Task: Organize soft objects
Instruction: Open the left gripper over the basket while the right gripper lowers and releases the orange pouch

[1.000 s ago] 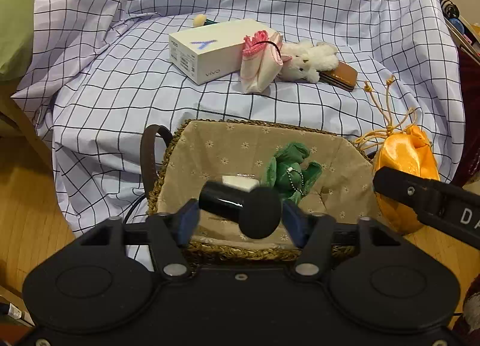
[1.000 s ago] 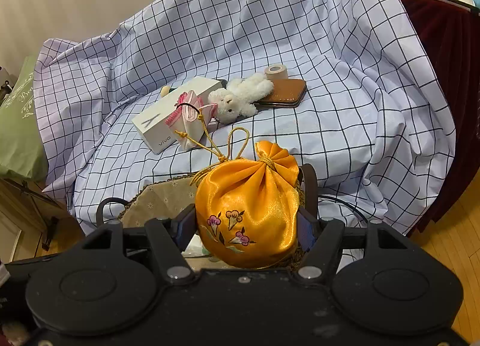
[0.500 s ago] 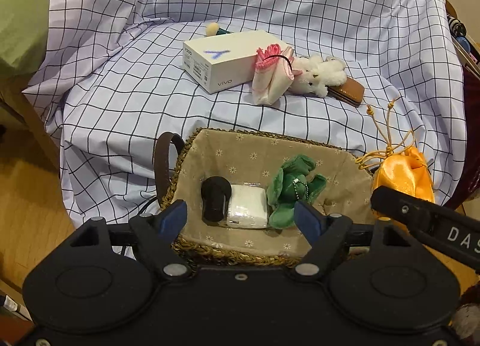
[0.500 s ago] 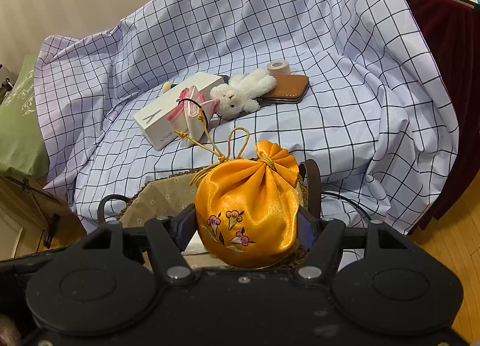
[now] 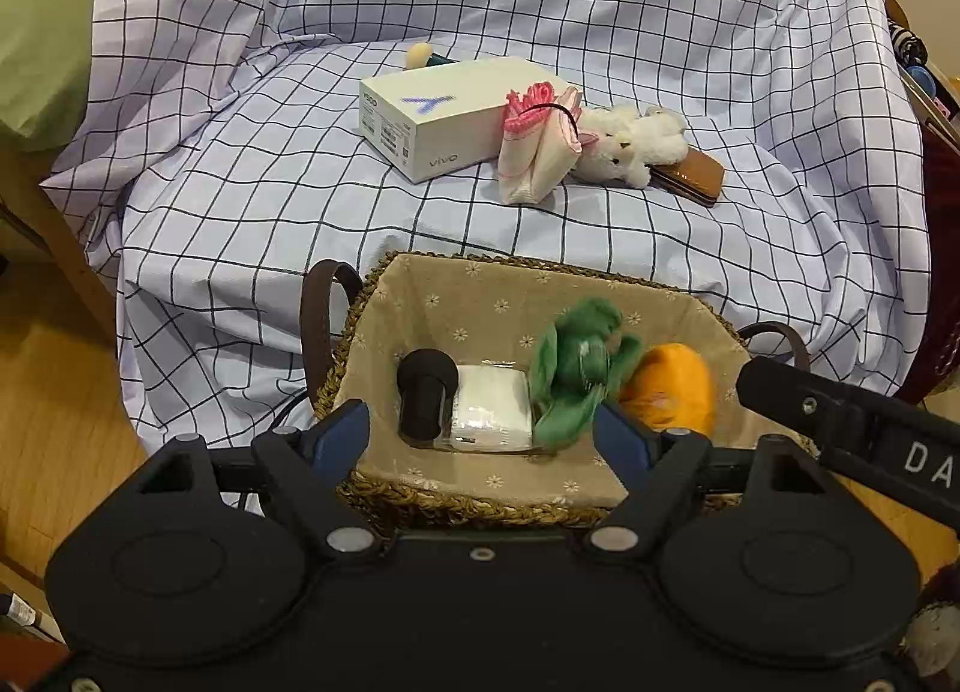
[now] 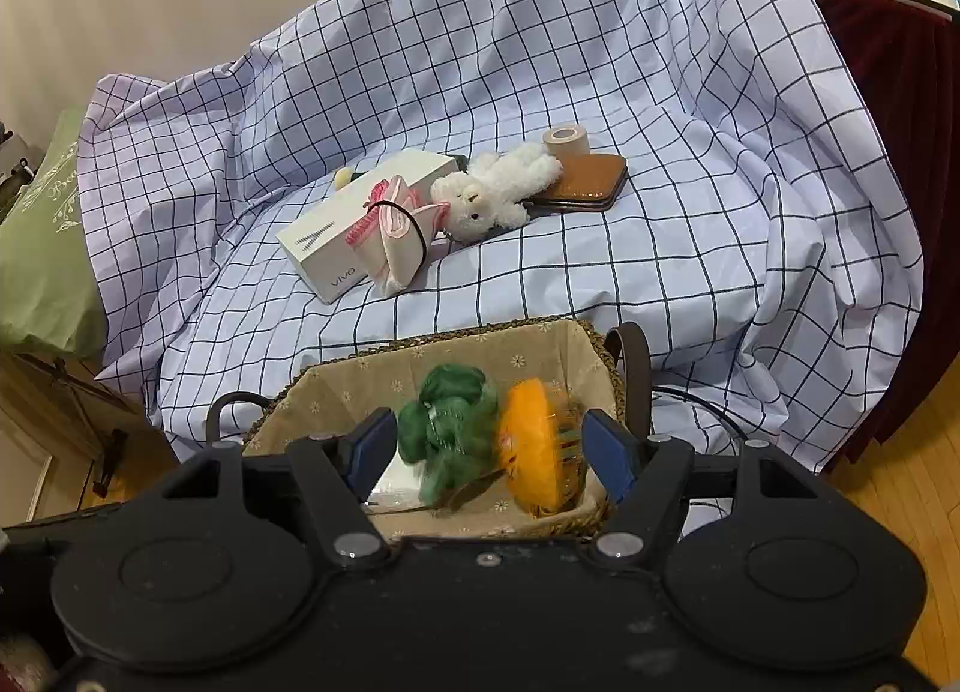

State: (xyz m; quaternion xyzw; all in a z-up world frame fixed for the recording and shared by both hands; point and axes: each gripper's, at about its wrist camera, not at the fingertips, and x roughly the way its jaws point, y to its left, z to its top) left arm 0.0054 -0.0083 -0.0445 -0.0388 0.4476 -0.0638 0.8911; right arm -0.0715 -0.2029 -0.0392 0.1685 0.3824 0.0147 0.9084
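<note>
**Opening both grippers over the basket, with nothing clamped**

Hovering above the woven basket [image 5: 384, 497] with the left gripper [image 5: 483, 434], jaws apart and opening wider, blue pads [image 5: 342, 431] touching nothing. Seen between and beyond those jaws, down on the basket's lining: a black cylinder [image 5: 423, 398], a white packet [image 5: 489, 410] just beside it, a green plush toy [image 5: 576, 374] leaning against the packet, and an orange satin pouch [image 5: 672, 386] at the far right side, next to the toy. Blurred, both the toy and the pouch.

Pointing down at the same basket [image 6: 432, 341] with the right gripper [image 6: 489, 449], jaws also apart and opening. Lying below and between its pads [image 6: 606, 449], not pressed by either: the orange pouch [image 6: 531, 446], closer to the right pad, with a gap on each side. Touching the pouch on its left, the green toy [image 6: 447, 428].

Resting farther back on the checked cloth [image 5: 240, 200], well apart from the basket: a white box [image 5: 444, 110], a pink-trimmed cloth bundle [image 5: 537, 146] leaning on it, a white plush animal [image 5: 630, 143] just beside the bundle, and a brown wallet [image 5: 690, 176] partly under the animal. Standing behind the wallet in the right view, a beige roll of tape [image 6: 566, 143].
</note>
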